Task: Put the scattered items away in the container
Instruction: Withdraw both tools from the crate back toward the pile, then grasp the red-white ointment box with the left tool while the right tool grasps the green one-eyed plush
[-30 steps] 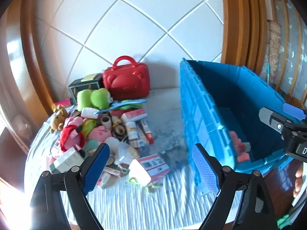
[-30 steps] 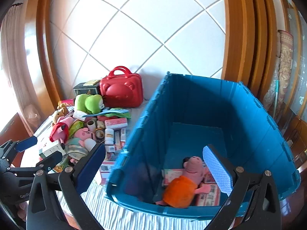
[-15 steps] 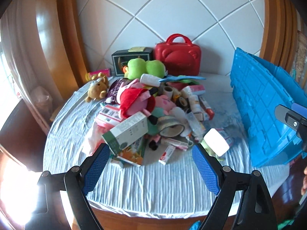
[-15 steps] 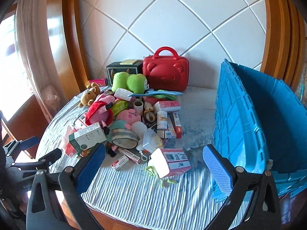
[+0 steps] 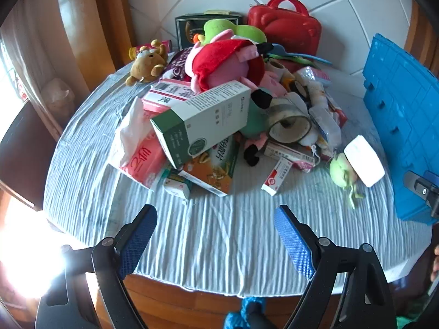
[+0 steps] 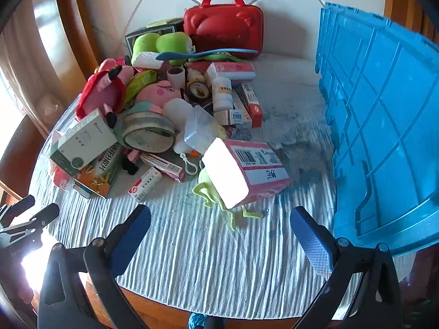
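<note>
Both pairs of blue-padded fingers stand spread wide with nothing between them. Your left gripper (image 5: 215,235) hovers over bare striped tablecloth (image 5: 208,235) at the near edge of the table; straight ahead of its fingertips sits the heap of scattered items, with the white-and-green box (image 5: 203,120) lying tilted on top of an orange box (image 5: 216,164) and a pink tissue pack (image 5: 140,156) just to its left. A small red-and-white carton (image 5: 275,175) lies ahead of your left gripper's right finger, apart from the heap's edge.

Your right gripper (image 6: 219,227) also hangs over bare cloth. Just beyond its open fingers, between them, lies the pink-labelled white box (image 6: 247,175), resting on a small green plush (image 6: 211,192) whose legs stick out toward you. Behind that are the roll of tape (image 6: 149,134), a pink pig plush (image 6: 159,93), a white bottle (image 6: 222,90) and, against the tiled wall, the red case (image 6: 223,24).

The blue container (image 6: 384,126) stands on the cloth to the right of your right gripper, its ribbed outer wall near the right finger (image 6: 310,238); its inside is out of sight in both views.
</note>
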